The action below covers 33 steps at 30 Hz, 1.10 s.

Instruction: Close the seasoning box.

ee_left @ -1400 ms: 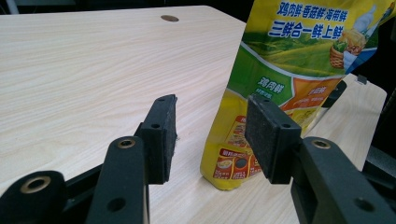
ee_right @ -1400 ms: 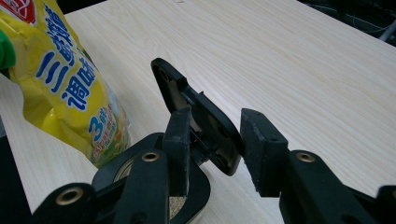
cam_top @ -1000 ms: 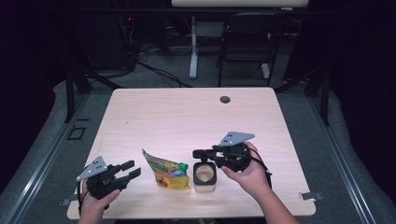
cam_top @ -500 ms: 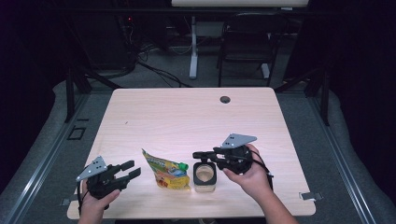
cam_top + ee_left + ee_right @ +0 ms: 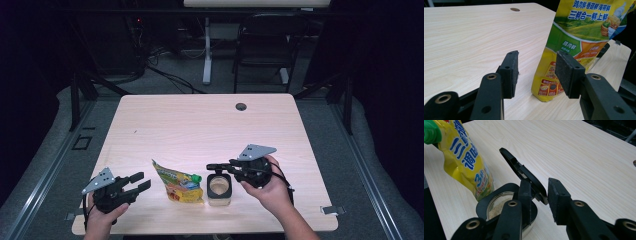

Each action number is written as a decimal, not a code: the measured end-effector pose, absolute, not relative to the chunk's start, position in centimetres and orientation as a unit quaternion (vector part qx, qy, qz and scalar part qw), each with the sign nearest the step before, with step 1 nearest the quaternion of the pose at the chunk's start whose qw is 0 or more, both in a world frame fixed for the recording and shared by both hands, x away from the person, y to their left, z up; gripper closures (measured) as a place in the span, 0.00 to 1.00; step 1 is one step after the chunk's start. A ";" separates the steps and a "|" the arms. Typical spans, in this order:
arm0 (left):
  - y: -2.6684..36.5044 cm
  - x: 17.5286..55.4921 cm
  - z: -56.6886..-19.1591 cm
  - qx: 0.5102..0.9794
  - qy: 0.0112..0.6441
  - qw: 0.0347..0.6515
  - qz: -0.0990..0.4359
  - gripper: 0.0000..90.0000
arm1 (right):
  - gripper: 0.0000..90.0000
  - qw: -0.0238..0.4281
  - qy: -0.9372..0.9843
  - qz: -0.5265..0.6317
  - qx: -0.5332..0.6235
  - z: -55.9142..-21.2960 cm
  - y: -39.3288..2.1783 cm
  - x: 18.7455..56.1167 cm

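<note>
A yellow-green spouted pouch (image 5: 179, 184) stands near the table's front edge, its green cap (image 5: 197, 177) toward a small jar (image 5: 219, 189). The jar (image 5: 499, 206) holds pale powder, and its black flip lid (image 5: 524, 173) stands raised. My right gripper (image 5: 216, 169) reaches over the jar from the right. In the right gripper view (image 5: 540, 192) its jaws have just been closing with the lid's hinged end between them; a gap still shows at the right pad (image 5: 557, 197). My left gripper (image 5: 141, 181) is open left of the pouch (image 5: 579, 32), its jaws (image 5: 536, 70) holding nothing.
The light wooden table (image 5: 200, 130) has a round cable hole (image 5: 241, 106) at its far side. Pouch and jar stand close to the front edge. Beyond the table are a dark chair (image 5: 260, 45), a white desk leg (image 5: 206, 55) and floor cables.
The right gripper's jaws have drawn a little closer together over the jar's raised lid. Both hands, the pouch and the jar stay where they were.
</note>
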<state>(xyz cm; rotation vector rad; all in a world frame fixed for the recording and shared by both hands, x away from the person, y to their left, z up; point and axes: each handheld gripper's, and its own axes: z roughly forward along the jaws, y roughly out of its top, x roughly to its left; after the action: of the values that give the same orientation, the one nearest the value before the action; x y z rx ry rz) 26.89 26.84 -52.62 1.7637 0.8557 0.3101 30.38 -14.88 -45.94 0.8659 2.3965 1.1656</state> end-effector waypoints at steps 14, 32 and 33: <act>26.9 26.9 -52.6 0.743 0.362 0.548 0.131 0.60 | 0.80 0.167 0.846 0.407 0.300 -46.0 -14.9 30.0; 26.9 26.9 -52.6 0.745 0.360 0.546 0.131 0.60 | 0.79 0.168 0.846 0.408 0.300 -46.8 -15.1 28.9; 26.9 26.9 -52.6 0.745 0.361 0.546 0.131 0.60 | 0.78 0.168 0.846 0.407 0.301 -46.8 -15.1 28.8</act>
<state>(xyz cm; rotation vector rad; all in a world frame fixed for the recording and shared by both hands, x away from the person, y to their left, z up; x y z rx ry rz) 26.90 26.86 -52.63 1.7664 0.8549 0.3115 28.83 -15.13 -46.81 0.8550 2.4070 1.1586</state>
